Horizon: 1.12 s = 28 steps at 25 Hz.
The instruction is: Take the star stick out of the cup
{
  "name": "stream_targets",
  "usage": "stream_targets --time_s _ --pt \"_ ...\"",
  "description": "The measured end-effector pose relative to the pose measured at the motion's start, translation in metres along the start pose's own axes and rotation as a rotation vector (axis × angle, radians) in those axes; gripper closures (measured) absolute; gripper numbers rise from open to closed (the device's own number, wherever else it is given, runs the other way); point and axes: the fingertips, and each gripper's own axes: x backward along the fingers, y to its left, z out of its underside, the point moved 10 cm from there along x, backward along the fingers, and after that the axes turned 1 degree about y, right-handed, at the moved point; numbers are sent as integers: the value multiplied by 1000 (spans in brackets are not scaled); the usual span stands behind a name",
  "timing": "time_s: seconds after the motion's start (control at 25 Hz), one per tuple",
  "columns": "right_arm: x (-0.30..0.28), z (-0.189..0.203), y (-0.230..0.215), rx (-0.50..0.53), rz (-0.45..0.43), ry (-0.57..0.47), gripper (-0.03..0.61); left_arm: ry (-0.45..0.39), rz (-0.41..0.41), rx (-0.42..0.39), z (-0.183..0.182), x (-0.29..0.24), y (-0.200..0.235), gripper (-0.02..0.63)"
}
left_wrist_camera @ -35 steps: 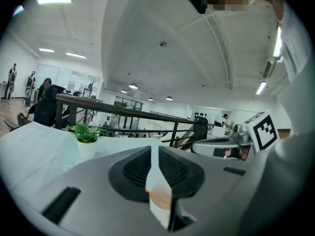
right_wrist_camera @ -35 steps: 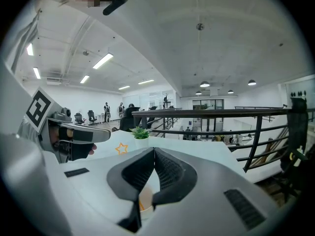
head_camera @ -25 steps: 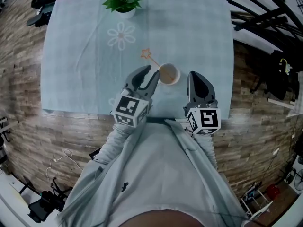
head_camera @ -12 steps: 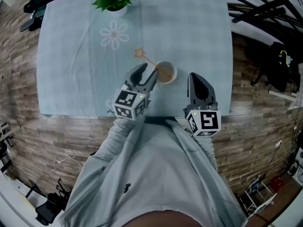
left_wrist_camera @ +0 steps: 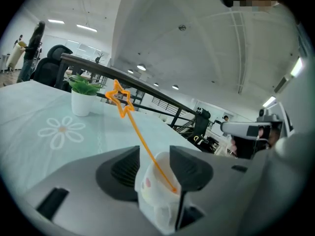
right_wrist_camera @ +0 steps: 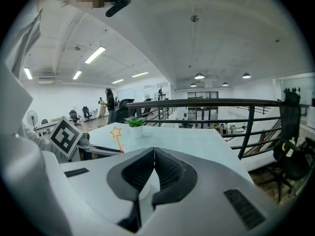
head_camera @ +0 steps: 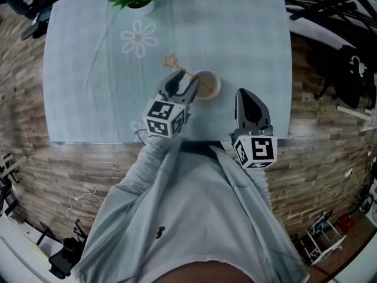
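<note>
Brought the left tool (head_camera: 184,82) lower and farther out across the tabletop (head_camera: 247,40) within the last second, spreading its jaws all the while. Now straddles the small white cup (head_camera: 207,85) from its near-left side. Seen along the left tool (left_wrist_camera: 153,151), shows the cup (left_wrist_camera: 155,191) filling the gap, with one jaw at each side of the wall, wide apart and close beside it but not visibly squeezing. No grip yet, then, only a bracket around the cup.

Leaves the star stick (head_camera: 185,72) where the task finds it: foot inside the cup, shaft leaning up and out to the far left, orange star hanging over the pale tablecloth between the cup and the printed flower (head_camera: 138,38). Same lean in the left gripper view, with the star stick (left_wrist_camera: 139,132) rising out of the cup mouth between the two jaws toward the potted plant (left_wrist_camera: 83,95) at the far side. Touched by neither tool.

Holds the right tool (head_camera: 244,93) back at the near right edge of the tabletop, a little apart from the cup, jaws pressed together on nothing (right_wrist_camera: 151,154).

Reads as preparation rather than extraction: probably bracing the cup with the left so as to free the stick with the right. Calls next for closing gently on the cup wall, then opening the right tool and reaching for the thin shaft. Risks crushing or tipping a light cup under too hard a squeeze.
</note>
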Motion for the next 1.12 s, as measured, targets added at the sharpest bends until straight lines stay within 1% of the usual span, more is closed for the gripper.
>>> stream_targets --time_s 0.44,0.56,0.72,1.12 --pt "-3 3 1 1 -8 12 563 -6 -2 9 4 -11 7 443" --pt "-3 2 0 3 -4 12 563 -8 -2 22 5 -13 9 445" --pt "-3 2 0 -1 4 12 563 -6 1 14 4 -13 9 476" --pt "-6 2 3 -2 14 13 563 -6 43 46 5 -13 9 551"
